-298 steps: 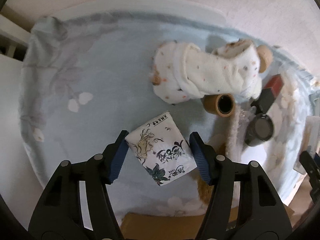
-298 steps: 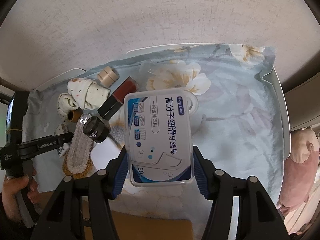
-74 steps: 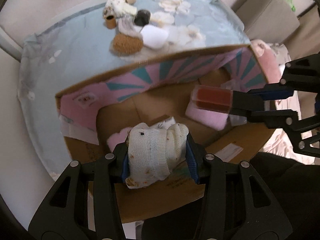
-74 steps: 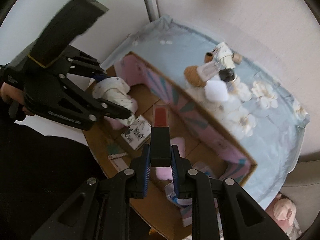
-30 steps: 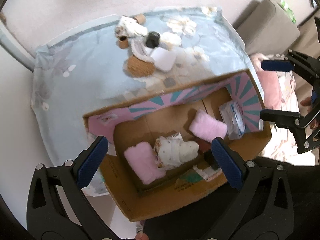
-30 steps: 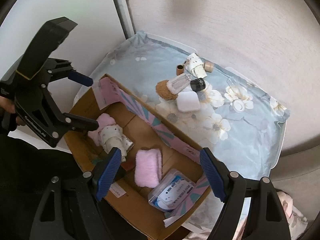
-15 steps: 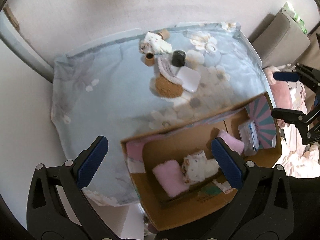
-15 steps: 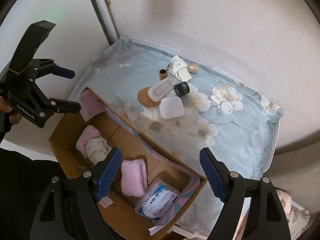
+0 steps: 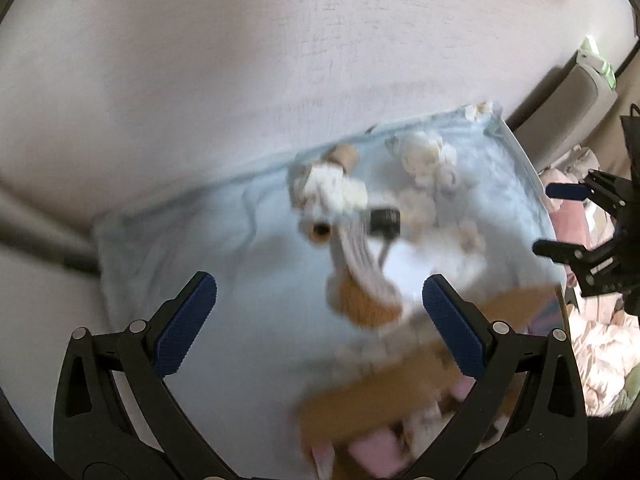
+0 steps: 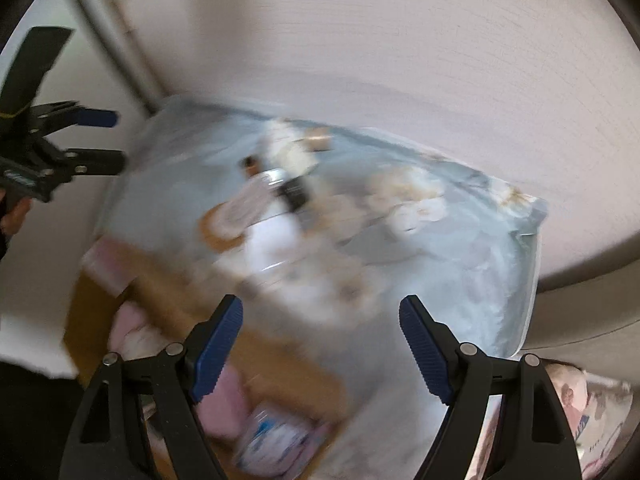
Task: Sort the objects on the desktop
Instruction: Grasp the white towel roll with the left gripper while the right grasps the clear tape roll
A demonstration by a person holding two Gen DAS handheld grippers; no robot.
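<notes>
Both views are motion-blurred. Left gripper [image 9: 318, 316] has its jaws spread wide with nothing between them, aimed down at the blue cloth [image 9: 192, 240]. Right gripper [image 10: 320, 338] is likewise wide open and empty.

The step in hand looks like the reach to the pile for the next pick. To do it well, each gripper should take a different item, come down over it with jaws straddling it, and close only once the view steadies.

Left to right in the left view: bare cloth, then the pile near the far edge. It holds a sock [image 9: 332, 192], a small brown tube [image 9: 320, 231] just in front of it, a beige cap [image 9: 345, 156] behind, a fuzzy slipper [image 9: 362, 280] running toward the camera, a black-capped bottle [image 9: 385, 220] beside it, and a white pad [image 9: 416, 256] to its right. Items touch or overlap, so a neighbour could get dragged along. The slipper is soft and long, probably best pinched across its width. The tube is small and could roll.

The box [image 9: 372, 392] sits at the near edge with pink and white things inside, too blurred to name. Its raised flap stands between the grippers and the pile, so it is judged a snag risk on a low pass.

At far right the other gripper hangs near the table edge.
</notes>
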